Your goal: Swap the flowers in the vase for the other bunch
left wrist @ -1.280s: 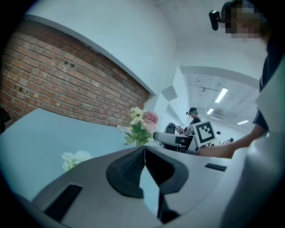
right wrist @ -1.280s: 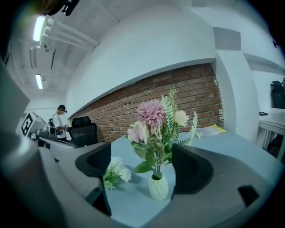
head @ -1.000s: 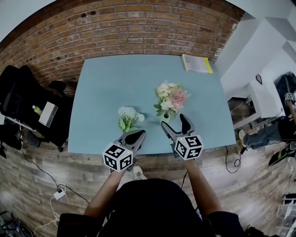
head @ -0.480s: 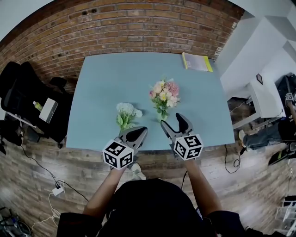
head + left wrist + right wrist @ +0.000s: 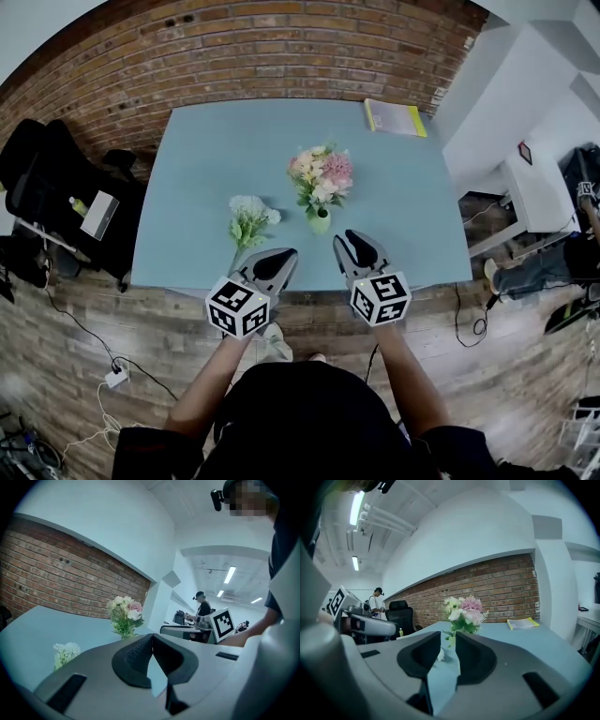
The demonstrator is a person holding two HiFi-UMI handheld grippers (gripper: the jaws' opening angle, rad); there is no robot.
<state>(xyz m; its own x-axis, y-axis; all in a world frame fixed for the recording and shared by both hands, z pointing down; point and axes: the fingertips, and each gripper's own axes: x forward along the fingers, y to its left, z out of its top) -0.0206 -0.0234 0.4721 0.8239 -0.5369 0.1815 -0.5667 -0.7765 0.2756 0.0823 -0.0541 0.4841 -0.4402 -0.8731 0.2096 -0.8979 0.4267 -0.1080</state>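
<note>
The left gripper [image 5: 273,263], jaws together, and the right gripper [image 5: 357,246], jaws just closed to a slim gap around nothing, hover empty. The vase [image 5: 320,222] of pink flowers [image 5: 316,174] stands just ahead of the right one, the white bunch [image 5: 247,217] ahead of the left. Pulling the stems unbraced could topple the vase.

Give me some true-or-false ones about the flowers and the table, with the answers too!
1. The pink and white bunch stands in the green vase. True.
2. The white bunch lies on the blue table. True.
3. The yellow book sits right beside the vase. False: it lies at the table's far corner, well apart from the vase.
4. The left claw holds the white bunch. False: it is shut on nothing.
</note>
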